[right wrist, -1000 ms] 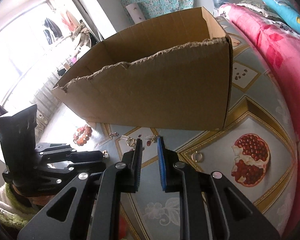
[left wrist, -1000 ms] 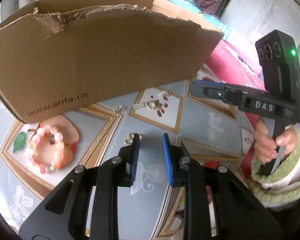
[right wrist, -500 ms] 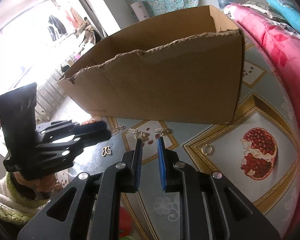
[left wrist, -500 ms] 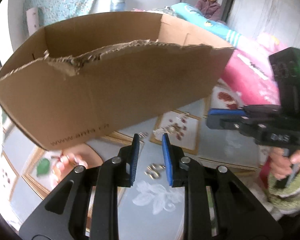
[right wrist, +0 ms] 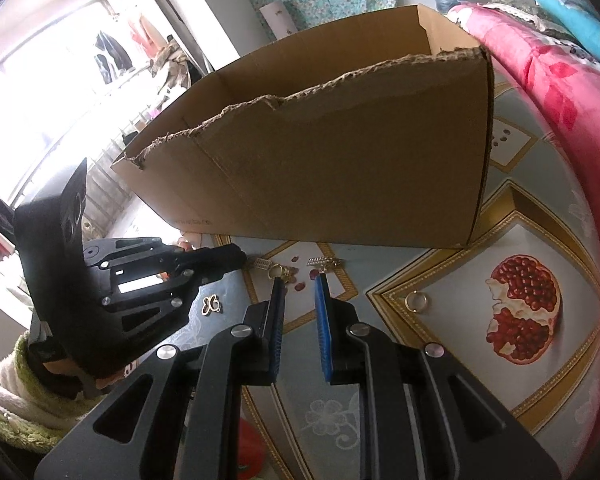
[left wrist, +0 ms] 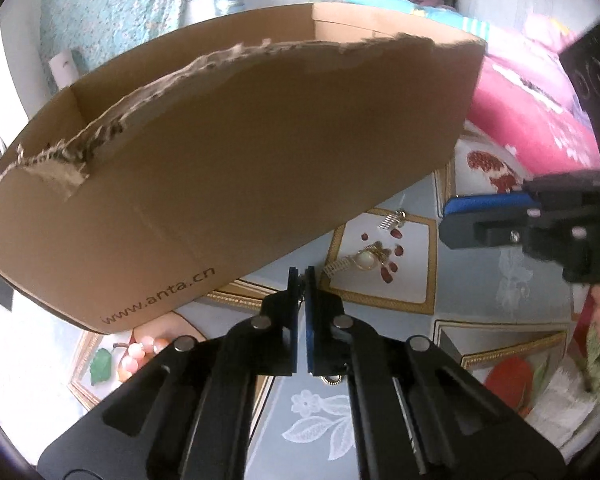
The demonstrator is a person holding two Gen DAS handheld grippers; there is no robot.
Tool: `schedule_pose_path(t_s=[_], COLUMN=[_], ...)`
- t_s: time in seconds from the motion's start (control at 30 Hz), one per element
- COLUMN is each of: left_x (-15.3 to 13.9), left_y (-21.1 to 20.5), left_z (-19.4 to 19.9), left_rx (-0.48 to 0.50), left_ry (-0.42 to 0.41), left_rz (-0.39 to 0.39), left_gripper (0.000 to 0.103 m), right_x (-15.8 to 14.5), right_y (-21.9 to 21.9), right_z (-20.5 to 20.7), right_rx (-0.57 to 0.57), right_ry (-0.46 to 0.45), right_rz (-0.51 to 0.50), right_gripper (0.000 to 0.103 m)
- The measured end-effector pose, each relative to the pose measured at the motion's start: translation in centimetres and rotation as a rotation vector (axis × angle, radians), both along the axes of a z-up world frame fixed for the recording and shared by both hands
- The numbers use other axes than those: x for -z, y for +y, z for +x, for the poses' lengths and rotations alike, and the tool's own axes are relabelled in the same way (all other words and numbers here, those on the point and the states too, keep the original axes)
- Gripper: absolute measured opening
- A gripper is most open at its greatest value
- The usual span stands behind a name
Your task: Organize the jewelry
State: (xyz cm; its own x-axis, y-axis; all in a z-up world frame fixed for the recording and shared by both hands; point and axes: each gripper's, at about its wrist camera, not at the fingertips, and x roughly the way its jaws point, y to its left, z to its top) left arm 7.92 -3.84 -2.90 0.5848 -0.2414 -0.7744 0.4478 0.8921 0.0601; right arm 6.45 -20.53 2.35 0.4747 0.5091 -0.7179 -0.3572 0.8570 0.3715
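Grippers before box (right wrist: 340,152)

Left gripper (left wrist: 302,276): jaws nearly closed, holding nothing. Right gripper (right wrist: 299,284): jaws part open, empty. Pearl ring (left wrist: 365,259) lies near box base.

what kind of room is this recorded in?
Most likely a bedroom in a home. A pink quilt lies on a bed beside the patterned tablecloth, clothes hang by the bright window, and a cardboard box stands on the table.
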Motion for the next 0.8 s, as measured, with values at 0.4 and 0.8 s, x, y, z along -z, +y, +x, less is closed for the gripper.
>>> schedule_pose_path(t_s=[0.4, 0.8], left_x=[-1.7, -1.4], left_y=[-2.1, -0.6], left_z=[-4.5, -5.9], left_rx=[0.120, 0.108], left_ry=[0.005, 0.015], left_rz=[-0.129, -0.239], left_gripper=[0.000, 0.015], right_x=[-1.3, -0.7], right_y=[-1.1, -1.4], right_z=[-1.6, -3.2], right_rx=[0.034, 0.028], right_ry=[-0.030, 0.004], right_rz=[0.004, 0.005], right_gripper=[0.016, 0.016])
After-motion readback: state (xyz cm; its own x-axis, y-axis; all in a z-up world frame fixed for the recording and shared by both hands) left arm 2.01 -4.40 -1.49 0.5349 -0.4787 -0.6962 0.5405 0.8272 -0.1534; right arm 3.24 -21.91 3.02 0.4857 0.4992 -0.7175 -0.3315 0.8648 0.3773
